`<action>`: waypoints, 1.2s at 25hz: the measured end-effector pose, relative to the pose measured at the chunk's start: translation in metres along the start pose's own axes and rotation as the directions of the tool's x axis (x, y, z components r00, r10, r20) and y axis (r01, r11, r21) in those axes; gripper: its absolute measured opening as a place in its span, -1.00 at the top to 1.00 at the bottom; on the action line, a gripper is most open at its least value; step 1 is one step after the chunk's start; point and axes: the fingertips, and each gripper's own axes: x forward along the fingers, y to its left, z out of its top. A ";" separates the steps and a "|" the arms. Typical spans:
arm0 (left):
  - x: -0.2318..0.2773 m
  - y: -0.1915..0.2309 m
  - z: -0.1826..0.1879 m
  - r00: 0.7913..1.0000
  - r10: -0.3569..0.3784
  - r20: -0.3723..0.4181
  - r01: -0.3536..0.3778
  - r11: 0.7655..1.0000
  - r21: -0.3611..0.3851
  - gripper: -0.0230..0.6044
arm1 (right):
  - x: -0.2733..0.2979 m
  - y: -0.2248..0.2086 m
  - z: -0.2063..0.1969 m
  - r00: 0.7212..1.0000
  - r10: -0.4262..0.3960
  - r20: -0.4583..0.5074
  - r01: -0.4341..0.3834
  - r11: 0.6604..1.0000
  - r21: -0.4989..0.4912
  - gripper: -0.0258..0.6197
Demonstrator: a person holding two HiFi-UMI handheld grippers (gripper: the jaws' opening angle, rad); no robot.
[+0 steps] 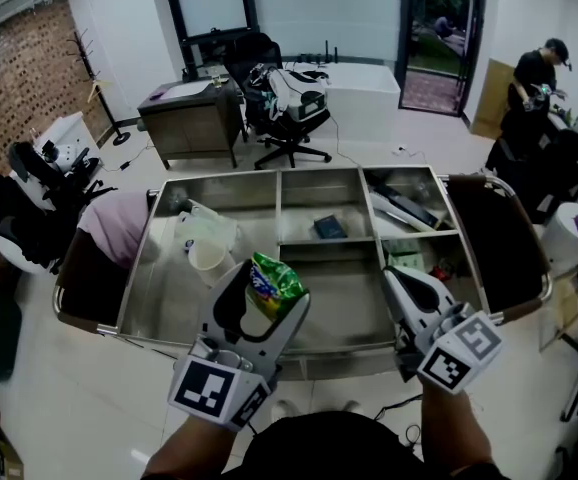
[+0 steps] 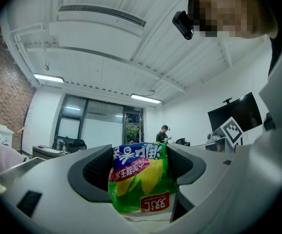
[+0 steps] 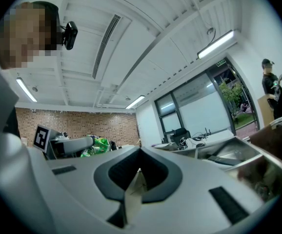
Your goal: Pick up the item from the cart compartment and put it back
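Note:
A green and yellow snack bag [image 1: 272,286] hangs above the cart's near middle compartment [image 1: 339,303]. My left gripper [image 1: 274,288] is shut on it, one jaw on each side. In the left gripper view the snack bag [image 2: 141,179] fills the gap of the left gripper [image 2: 140,155], and both pads press its sides. My right gripper [image 1: 390,276] hovers over the cart's near right part with its jaws together in a point. In the right gripper view the right gripper [image 3: 140,154] shows its tips meeting, with the snack bag [image 3: 96,146] off to the left.
The steel cart [image 1: 279,173] holds clear plastic cups and bags [image 1: 207,243] at left, a small dark box [image 1: 330,227] at the back middle and assorted items [image 1: 409,208] at right. Dark bags hang at both cart ends [image 1: 499,243]. A person [image 1: 534,78] stands far right.

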 end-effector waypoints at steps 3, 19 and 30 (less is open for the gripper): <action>-0.002 0.002 -0.001 1.000 0.013 -0.003 -0.013 1.000 -0.003 -0.17 | 0.000 0.001 0.000 1.000 0.002 0.001 -0.002 1.000 0.003 0.87; 0.000 0.004 -0.005 1.000 0.022 -0.019 -0.023 1.000 -0.020 -0.17 | -0.001 0.000 -0.002 1.000 0.003 0.002 -0.003 1.000 0.012 0.87; 0.038 -0.001 -0.006 0.998 -0.002 -0.066 0.006 0.998 0.067 -0.17 | -0.008 -0.007 0.001 1.000 -0.017 0.006 0.017 1.000 0.012 0.87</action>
